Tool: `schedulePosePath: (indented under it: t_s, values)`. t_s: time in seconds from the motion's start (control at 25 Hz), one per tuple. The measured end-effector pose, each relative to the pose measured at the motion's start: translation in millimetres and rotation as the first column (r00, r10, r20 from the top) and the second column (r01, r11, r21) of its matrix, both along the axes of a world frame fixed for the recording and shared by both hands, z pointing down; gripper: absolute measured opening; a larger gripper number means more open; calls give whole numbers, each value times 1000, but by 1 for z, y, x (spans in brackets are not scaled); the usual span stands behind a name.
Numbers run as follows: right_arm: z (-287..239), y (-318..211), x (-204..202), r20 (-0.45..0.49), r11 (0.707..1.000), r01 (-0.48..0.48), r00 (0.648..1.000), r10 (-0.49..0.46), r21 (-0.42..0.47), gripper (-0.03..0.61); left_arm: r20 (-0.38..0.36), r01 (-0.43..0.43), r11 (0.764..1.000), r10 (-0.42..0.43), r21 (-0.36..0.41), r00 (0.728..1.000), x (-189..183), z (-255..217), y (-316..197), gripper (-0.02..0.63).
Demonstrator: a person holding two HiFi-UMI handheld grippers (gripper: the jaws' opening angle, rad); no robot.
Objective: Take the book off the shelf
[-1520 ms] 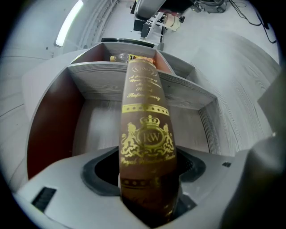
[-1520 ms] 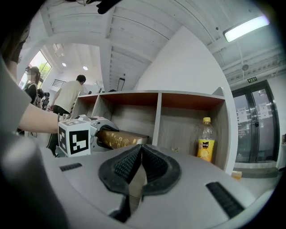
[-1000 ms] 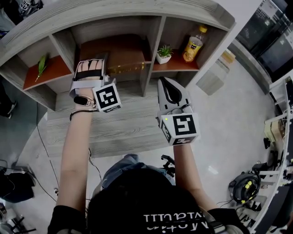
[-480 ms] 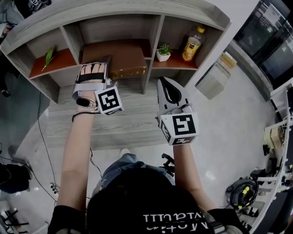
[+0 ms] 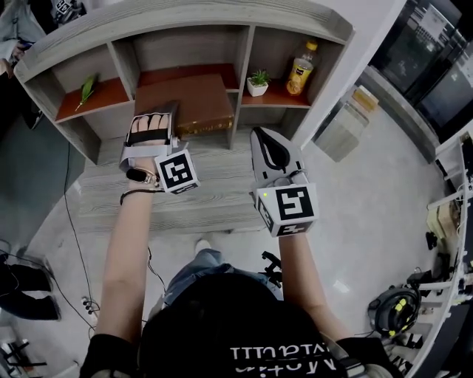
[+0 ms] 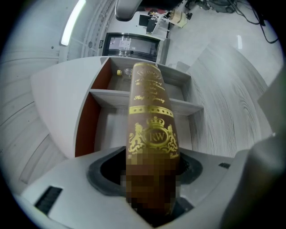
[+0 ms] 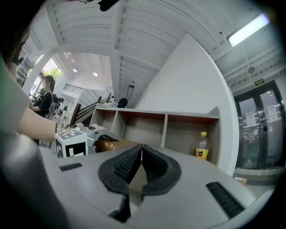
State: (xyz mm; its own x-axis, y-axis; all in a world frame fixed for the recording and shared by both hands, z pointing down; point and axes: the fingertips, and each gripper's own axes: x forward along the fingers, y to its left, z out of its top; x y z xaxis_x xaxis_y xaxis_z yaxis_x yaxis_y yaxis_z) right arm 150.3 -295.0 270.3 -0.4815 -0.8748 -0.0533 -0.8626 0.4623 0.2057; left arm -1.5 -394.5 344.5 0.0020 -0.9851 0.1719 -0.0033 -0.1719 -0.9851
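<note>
Pale glossy floor, with a dark cable trailing at left. A white wall stands behind, and the right gripper view shows glass doors off to the right. A grey wood-grain shelf unit has three open compartments with red-brown boards, above a grey wood-grain ledge that juts toward the person. The left gripper is clamped on the book. In its own view the brown spine with gold crest and lettering runs straight out from between the pads, which press on both sides. The head view puts the grip at the book's near left corner. The book lies cover-up in the middle compartment, its gold-printed spine at the front edge; I cannot tell whether it is lifted off the board. The left marker cube sits over the ledge. The right gripper hangs above the ledge, just right of the centre divider, apart from the book; its ribbed pads meet with nothing between them. The right compartment holds a small potted plant and a yellow bottle, near each other but not touching. The left compartment holds a green leaf-like thing. A grey box stands on the floor beside the unit's right end. A person stands far back in the right gripper view.
</note>
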Motion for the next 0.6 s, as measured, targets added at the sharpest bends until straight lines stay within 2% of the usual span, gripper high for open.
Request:
schedulePosePath:
  t_s: [0.16, 0.36, 0.6]
  values:
    - [-1, 18, 0, 4, 1000, -1, 1000, 1, 0, 15, -58, -13, 1000, 14, 13, 998, 4, -10, 23, 235]
    - [6, 44, -6, -3, 1000, 8, 1000, -8, -1, 15, -113, -14, 1000, 15, 11, 994, 3, -12, 55, 233]
    - [17, 63, -12, 6, 1000, 19, 1000, -18, -14, 15, -244, -5, 1000, 6, 4, 970, 1, -14, 96, 233]
